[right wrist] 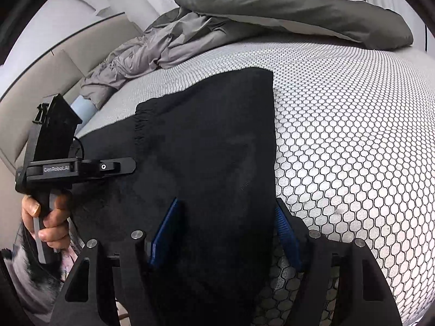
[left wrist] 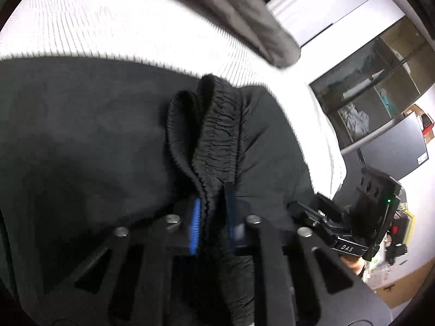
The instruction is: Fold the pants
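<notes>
The mattress (right wrist: pixel 353 108) spreads ahead of both tools, white with a dark honeycomb mesh over it; a rumpled grey duvet (right wrist: pixel 272 8) lies heaped along its far edge, well beyond the fingertips. The black pants (right wrist: pixel 212 141) lie on the mattress just in front of the right gripper (right wrist: pixel 225 233), a broad flat panel of soft matte cloth whose long axis runs away from the tool toward the duvet, ending in a straight far edge; the near end passes between the fingers and under the tool.

The right gripper tilts steeply down at the cloth; its jaws stand wide apart, the ribbed blue pads (right wrist: pixel 284 233) clear of the fabric on either side, so nothing is held.

The left gripper (left wrist: pixel 214 217) also slants downward, its jaws drawn together and clamped on the pants' gathered elastic waistband (left wrist: pixel 217 135); the ribbed, puckered band rises in a doubled fold straight ahead of the fingertips. The person's hand (right wrist: pixel 46 217) wraps around this tool's black handle.
</notes>
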### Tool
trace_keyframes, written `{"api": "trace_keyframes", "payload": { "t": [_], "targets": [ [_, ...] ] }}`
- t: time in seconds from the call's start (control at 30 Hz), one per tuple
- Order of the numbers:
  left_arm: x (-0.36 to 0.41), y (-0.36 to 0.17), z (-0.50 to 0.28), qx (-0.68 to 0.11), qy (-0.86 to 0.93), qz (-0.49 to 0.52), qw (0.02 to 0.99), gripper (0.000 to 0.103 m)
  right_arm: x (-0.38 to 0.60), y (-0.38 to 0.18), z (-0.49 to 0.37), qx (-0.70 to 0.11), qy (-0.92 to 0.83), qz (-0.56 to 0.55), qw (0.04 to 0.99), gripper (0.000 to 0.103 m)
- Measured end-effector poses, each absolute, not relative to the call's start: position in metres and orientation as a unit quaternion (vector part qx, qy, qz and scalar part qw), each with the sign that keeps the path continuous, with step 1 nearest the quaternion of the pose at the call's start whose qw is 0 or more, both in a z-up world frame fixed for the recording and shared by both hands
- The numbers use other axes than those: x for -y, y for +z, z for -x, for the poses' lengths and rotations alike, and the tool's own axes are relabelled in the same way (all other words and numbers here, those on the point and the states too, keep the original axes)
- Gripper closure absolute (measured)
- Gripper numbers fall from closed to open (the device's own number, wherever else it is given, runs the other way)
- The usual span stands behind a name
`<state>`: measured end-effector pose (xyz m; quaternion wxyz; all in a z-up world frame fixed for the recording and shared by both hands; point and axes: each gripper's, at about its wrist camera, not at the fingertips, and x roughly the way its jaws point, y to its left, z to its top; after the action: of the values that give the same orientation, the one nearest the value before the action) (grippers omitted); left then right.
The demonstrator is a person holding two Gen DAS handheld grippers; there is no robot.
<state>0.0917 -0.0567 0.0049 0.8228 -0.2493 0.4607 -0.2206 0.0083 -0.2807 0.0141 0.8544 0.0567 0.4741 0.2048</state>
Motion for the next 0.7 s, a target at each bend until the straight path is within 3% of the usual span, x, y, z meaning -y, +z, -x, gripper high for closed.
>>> {"api": "trace_keyframes", "payload": {
  "t": [0.23,0.37,0.47,0.57,0.7],
  "targets": [
    [-0.029,0.067,-0.05,-0.39,-0.135,0.223,0.883,0.096,0.276,0.027,-0.001,-0.442,0.264,-0.122,0.849,0.03],
    [-0.079,0.052,-0.033,-0.419,-0.055,0.177,0.889,0.093,0.253,0.022,-0.002,-0.456,0.281,-0.108,0.838,0.03],
    [-0.097,0.016,-0.036,-0.462,-0.027,0.174,0.869,0.077,0.235,0.014,-0.003,-0.476,0.274,-0.091,0.831,0.03],
    [-0.108,0.02,-0.025,-0.447,-0.036,0.191,0.873,0.07,0.247,0.012,0.006,-0.481,0.279,-0.113,0.823,0.03],
    [-0.103,0.031,-0.012,-0.432,-0.045,0.162,0.886,0.041,0.268,0.011,0.017,-0.485,0.308,-0.182,0.798,0.031]
  ]
}}
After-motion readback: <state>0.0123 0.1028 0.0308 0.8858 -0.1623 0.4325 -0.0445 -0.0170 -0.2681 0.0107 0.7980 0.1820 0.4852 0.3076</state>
